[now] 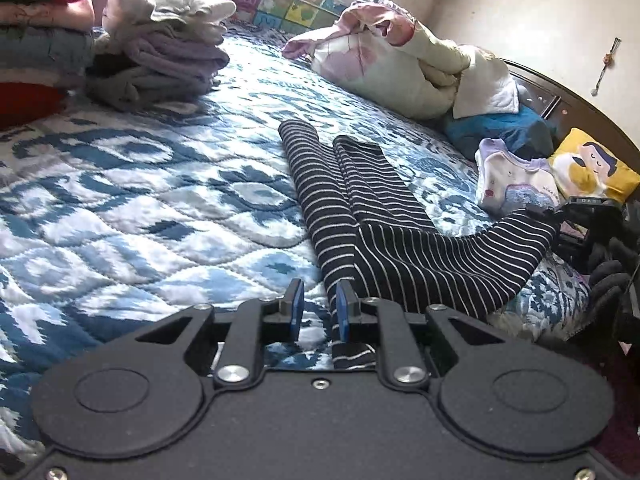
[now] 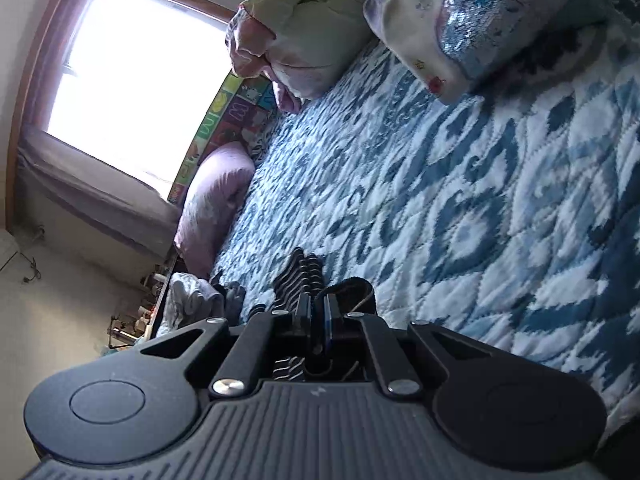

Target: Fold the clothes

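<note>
- Left gripper (image 1: 319, 300): blue pads spread with a gap between them, holding nothing; the near edge of the striped garment (image 1: 372, 216) touches the right-hand pad and runs under the jaw.
- Striped garment: dark with thin white stripes, lying on the blue-and-white quilt (image 1: 160, 200), two narrow parts side by side reaching away from the left gripper; one end lifted off to the right.
- Right gripper (image 2: 320, 322): pads pressed together on a bunched fold of the striped garment (image 2: 300, 276), held just above the quilt (image 2: 480, 220). From the left camera it shows at the lifted end (image 1: 576, 210).
- Past the garment on the right: a white-and-purple child's top (image 1: 516, 180), a yellow cushion (image 1: 592, 168) beside it, then a heap of cream and pink bedding (image 1: 400, 64).
- Past the garment on the left: a folded stack of grey and purple clothes (image 1: 160, 60), with a taller stack (image 1: 40, 32) at the frame edge.
- Farthest: a bright window (image 2: 132, 76) beyond the quilt.
</note>
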The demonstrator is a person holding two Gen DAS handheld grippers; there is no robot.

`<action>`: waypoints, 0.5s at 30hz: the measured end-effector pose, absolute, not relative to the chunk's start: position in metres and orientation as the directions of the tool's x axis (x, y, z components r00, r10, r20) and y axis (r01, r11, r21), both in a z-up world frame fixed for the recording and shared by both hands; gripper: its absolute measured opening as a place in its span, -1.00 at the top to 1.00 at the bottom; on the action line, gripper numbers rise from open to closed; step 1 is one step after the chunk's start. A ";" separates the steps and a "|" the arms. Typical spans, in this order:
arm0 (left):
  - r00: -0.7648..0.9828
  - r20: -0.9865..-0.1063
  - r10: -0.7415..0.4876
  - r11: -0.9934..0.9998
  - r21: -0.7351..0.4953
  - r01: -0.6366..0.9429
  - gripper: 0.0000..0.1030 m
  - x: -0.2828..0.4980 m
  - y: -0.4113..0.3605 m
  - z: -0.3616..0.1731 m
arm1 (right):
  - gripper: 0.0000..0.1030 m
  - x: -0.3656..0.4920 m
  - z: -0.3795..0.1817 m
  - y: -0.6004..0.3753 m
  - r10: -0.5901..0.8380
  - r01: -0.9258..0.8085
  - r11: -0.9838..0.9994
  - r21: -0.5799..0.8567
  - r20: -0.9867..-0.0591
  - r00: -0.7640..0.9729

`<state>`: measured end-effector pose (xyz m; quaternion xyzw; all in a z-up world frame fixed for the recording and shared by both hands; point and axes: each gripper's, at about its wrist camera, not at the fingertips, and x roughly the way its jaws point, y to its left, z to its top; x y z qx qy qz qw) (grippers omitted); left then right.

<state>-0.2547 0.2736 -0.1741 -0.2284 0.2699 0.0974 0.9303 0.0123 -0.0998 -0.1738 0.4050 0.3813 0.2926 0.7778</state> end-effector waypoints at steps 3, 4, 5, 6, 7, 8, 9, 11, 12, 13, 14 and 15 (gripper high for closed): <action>0.836 -0.548 0.041 0.883 -0.371 -0.286 0.73 -0.249 0.267 -0.174 | 0.84 0.014 -0.173 -0.097 0.767 -0.153 0.501 0.852 -0.354 0.535; 0.835 -0.549 0.031 0.887 -0.370 -0.276 0.73 -0.246 0.263 -0.176 | 0.84 0.015 -0.173 -0.097 0.768 -0.155 0.500 0.852 -0.354 0.534; 0.834 -0.551 0.016 0.892 -0.369 -0.261 0.73 -0.243 0.259 -0.177 | 0.84 0.016 -0.173 -0.097 0.768 -0.154 0.500 0.852 -0.354 0.535; 0.832 -0.555 0.005 0.896 -0.366 -0.250 0.73 -0.239 0.256 -0.179 | 0.84 0.016 -0.174 -0.098 0.765 -0.153 0.502 0.851 -0.355 0.537; 0.825 -0.565 -0.001 0.901 -0.358 -0.244 0.73 -0.236 0.252 -0.183 | 0.84 0.016 -0.174 -0.098 0.763 -0.153 0.505 0.850 -0.356 0.539; 0.816 -0.578 -0.001 0.906 -0.346 -0.244 0.73 -0.233 0.249 -0.186 | 0.84 0.017 -0.175 -0.099 0.760 -0.154 0.508 0.847 -0.358 0.542; 0.810 -0.587 -0.001 0.907 -0.342 -0.247 0.73 -0.231 0.247 -0.188 | 0.84 0.017 -0.175 -0.101 0.755 -0.151 0.512 0.845 -0.360 0.548; 0.814 -0.581 -0.006 0.905 -0.350 -0.243 0.73 -0.231 0.248 -0.186 | 0.84 0.018 -0.177 -0.104 0.751 -0.144 0.510 0.848 -0.358 0.555; 0.818 -0.575 -0.007 0.904 -0.354 -0.241 0.73 -0.231 0.248 -0.185 | 0.84 0.019 -0.178 -0.106 0.753 -0.140 0.505 0.852 -0.355 0.555; 0.822 -0.569 -0.008 0.902 -0.360 -0.241 0.73 -0.230 0.248 -0.183 | 0.84 0.020 -0.178 -0.106 0.751 -0.141 0.508 0.850 -0.357 0.555; 0.826 -0.563 -0.011 0.900 -0.367 -0.237 0.73 -0.228 0.249 -0.182 | 0.84 0.020 -0.178 -0.107 0.752 -0.146 0.511 0.847 -0.359 0.552; 0.825 -0.565 -0.016 0.899 -0.368 -0.235 0.73 -0.224 0.249 -0.181 | 0.84 0.021 -0.179 -0.106 0.755 -0.147 0.512 0.846 -0.362 0.547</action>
